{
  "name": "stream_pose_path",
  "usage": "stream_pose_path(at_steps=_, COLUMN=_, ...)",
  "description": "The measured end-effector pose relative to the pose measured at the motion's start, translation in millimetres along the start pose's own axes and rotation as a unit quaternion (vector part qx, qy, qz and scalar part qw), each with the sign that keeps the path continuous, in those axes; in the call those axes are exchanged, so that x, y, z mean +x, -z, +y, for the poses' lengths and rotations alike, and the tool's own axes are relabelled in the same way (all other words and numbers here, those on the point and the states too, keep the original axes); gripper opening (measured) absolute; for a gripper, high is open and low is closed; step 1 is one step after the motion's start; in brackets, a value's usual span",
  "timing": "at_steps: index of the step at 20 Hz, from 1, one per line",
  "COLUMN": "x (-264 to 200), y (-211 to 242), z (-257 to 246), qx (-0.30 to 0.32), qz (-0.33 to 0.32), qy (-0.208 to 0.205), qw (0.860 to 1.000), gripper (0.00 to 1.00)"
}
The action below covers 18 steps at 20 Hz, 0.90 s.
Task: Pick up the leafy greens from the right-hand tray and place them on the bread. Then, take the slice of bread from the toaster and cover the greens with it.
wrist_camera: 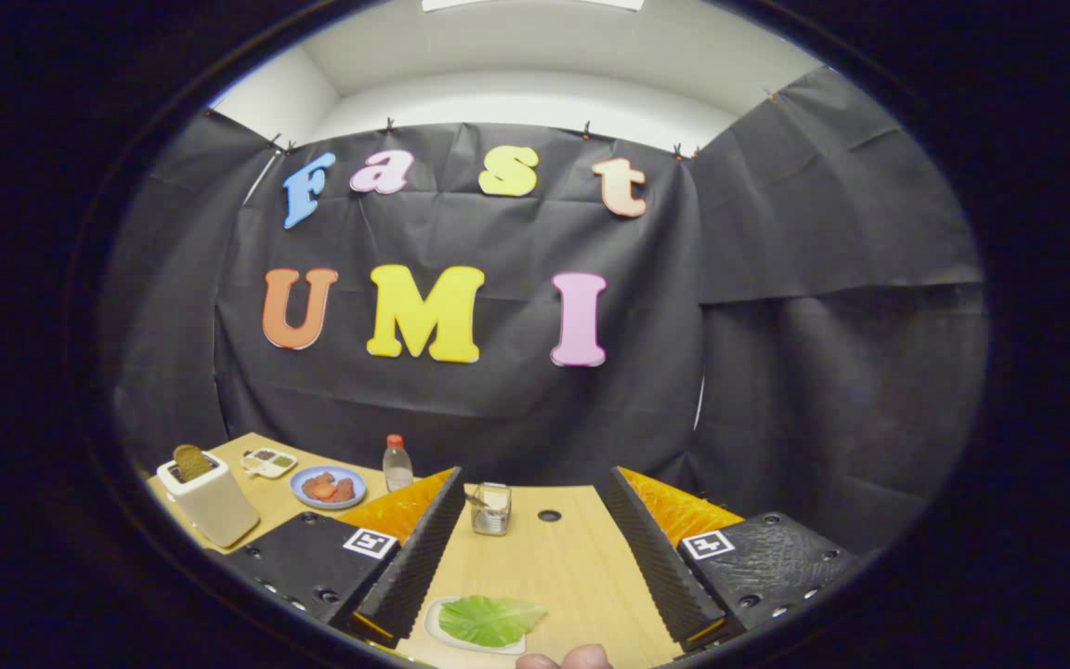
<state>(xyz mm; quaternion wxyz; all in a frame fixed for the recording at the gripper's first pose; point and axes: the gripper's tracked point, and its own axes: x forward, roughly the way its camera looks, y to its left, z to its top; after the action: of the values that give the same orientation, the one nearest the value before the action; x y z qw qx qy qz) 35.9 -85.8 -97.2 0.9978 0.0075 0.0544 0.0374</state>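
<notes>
Gripper (535,557) open above the leaf (490,620) on its tray (433,621) — limp, light, tearable; pinch one edge gently.

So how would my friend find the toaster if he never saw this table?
Start at the long light wooden table in front of the black cloth wall. Look past the open gripper, beyond its left finger, to the table's far left end. The boxy cream toaster stands there upright with a brown bread slice poking from its top; the small blue plate and clear bottle beside it hold no bread.
</notes>
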Motion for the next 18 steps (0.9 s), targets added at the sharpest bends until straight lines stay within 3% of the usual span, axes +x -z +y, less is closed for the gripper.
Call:
stream_pose_path(at_steps=5, x=36, y=118, z=-2, qx=0.033, qz=0.108, qy=-0.058, qw=0.992, gripper=0.96)
stream_pose_path(at_steps=9, x=69, y=198, z=-8, qx=0.053, qz=0.172, qy=-0.075, qw=0.981, gripper=0.95)
stream_pose_path(at_steps=18, x=121, y=301, z=-4, qx=0.087, qz=0.253, qy=-0.097, qw=0.959, gripper=0.97)
